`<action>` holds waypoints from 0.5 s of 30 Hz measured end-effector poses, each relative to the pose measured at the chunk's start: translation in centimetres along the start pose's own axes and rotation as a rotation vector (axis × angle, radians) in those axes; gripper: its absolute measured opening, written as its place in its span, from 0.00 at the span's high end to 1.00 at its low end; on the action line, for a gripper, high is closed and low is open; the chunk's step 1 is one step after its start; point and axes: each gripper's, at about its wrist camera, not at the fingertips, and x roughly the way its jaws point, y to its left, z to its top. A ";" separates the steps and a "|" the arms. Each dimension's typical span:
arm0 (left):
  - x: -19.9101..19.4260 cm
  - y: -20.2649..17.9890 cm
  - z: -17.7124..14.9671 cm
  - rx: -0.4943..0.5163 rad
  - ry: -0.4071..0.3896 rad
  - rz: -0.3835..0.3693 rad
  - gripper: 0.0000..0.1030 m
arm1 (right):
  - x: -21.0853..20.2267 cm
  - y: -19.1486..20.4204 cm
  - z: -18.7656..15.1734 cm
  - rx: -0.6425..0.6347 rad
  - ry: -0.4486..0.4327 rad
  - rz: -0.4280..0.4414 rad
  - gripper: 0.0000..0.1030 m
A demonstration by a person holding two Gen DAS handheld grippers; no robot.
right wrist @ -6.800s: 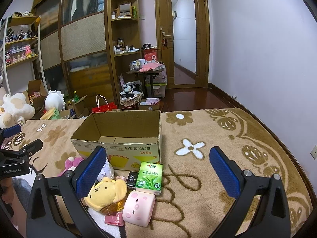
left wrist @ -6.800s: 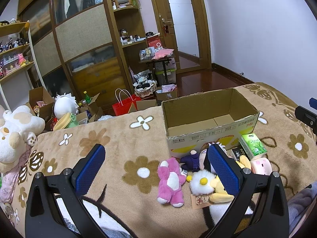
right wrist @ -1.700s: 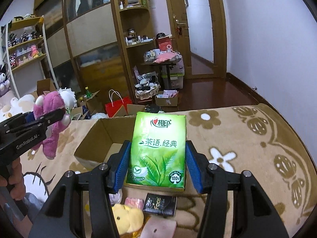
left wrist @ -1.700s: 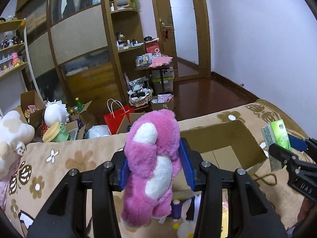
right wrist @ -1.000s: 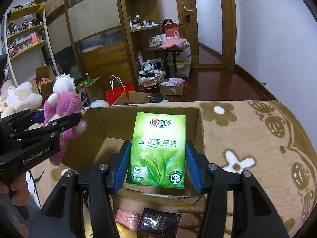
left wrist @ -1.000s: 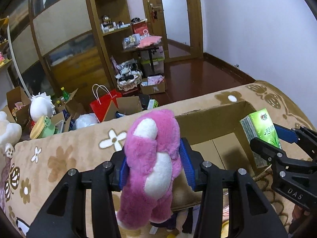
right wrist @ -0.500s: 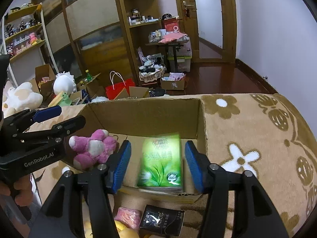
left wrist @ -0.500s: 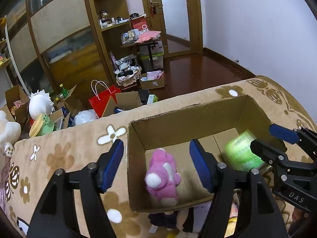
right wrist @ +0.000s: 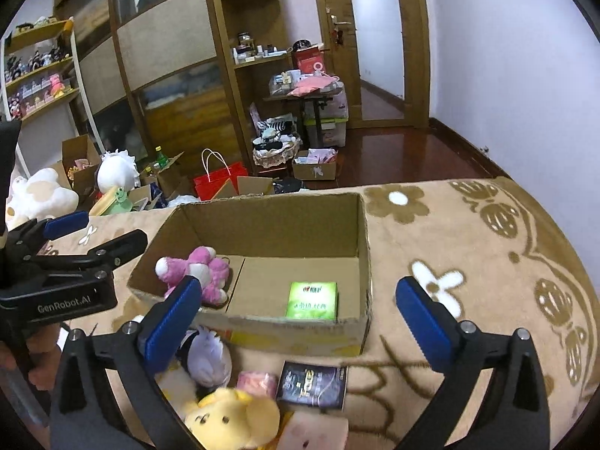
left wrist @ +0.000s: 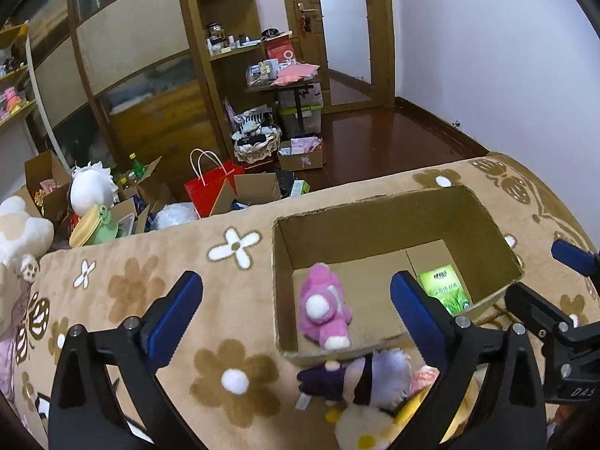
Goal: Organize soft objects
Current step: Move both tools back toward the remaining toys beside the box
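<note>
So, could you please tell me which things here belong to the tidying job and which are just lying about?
Part of the job:
- cardboard box
- pink plush
- green tissue pack
- yellow plush
- purple-haired doll

Just lying about:
- red paper bag
- black packet

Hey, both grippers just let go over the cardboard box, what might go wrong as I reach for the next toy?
Possible snags:
1. The remaining toys, like the yellow plush and the purple-and-white plush, lie tight against the cardboard box, so the open right gripper may nudge the box.
2. The left gripper hangs close beside it; both reaching down there might collide.
</note>
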 end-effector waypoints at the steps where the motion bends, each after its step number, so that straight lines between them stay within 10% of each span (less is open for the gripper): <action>1: -0.2 0.2 -0.2 0.000 0.005 0.002 0.03 | -0.3 -0.1 -0.2 0.007 0.003 -0.001 0.00; 15: -3.4 0.7 -3.5 -0.002 0.103 0.018 0.03 | -5.2 -0.5 -3.5 0.041 0.071 -0.022 0.00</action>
